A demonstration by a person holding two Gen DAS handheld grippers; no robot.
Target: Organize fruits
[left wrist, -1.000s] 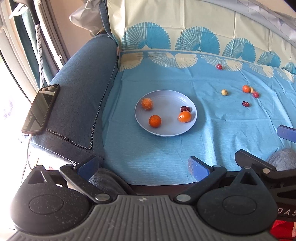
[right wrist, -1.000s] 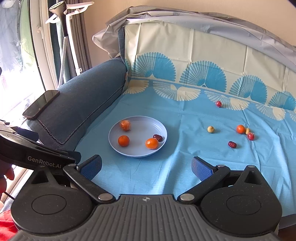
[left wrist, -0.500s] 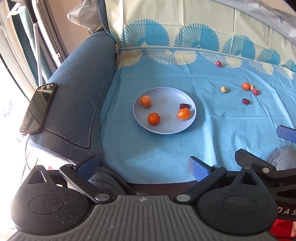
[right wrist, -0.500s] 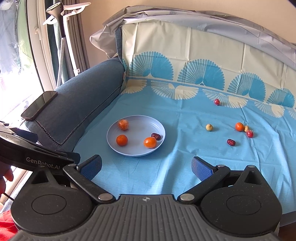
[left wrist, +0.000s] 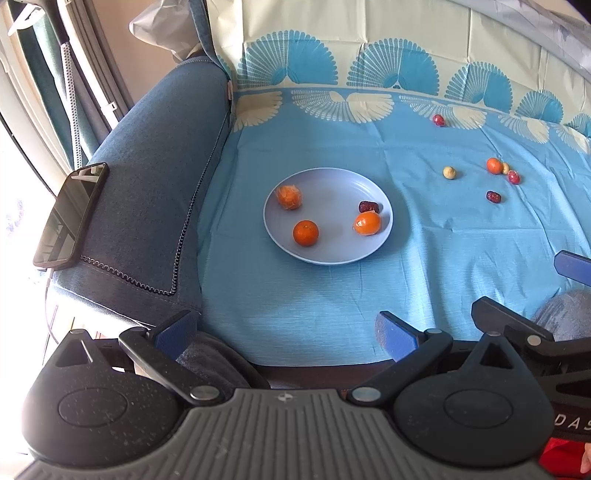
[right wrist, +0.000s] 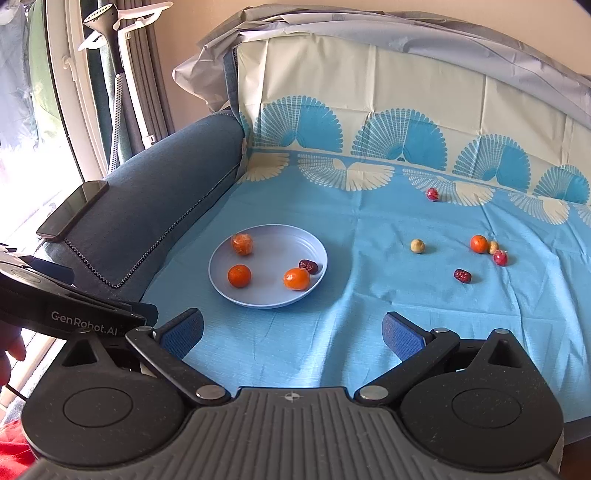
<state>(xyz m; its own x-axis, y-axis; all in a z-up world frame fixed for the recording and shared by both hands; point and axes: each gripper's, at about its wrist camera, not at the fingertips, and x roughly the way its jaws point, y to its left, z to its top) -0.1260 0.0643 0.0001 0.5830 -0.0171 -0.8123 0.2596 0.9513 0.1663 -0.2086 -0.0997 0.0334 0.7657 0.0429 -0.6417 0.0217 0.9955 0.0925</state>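
A pale blue plate [left wrist: 328, 254] [right wrist: 221, 258] lies on the blue cloth. It holds a peeled orange [left wrist: 289, 196], two whole oranges [left wrist: 306, 232] [left wrist: 367, 223] and a dark red date [left wrist: 368, 206]. To the right on the cloth lie a red fruit [right wrist: 432, 194], a beige fruit [right wrist: 417, 246], a small orange [right wrist: 479, 243], another red fruit [right wrist: 500, 257] and a date [right wrist: 462, 275]. My left gripper [left wrist: 284, 330] is open and empty near the sofa's front edge. My right gripper [right wrist: 291, 332] is open and empty, short of the plate.
A black phone [left wrist: 70, 216] lies on the blue sofa armrest [left wrist: 147, 177] at the left. The cloth runs up the sofa back [right wrist: 369, 92]. A garment steamer [right wrist: 107, 22] stands by the window at far left.
Both grippers have drawn back and risen slightly, so the plate and fruits sit a little farther up in view. Both stay open. No fruit has moved.
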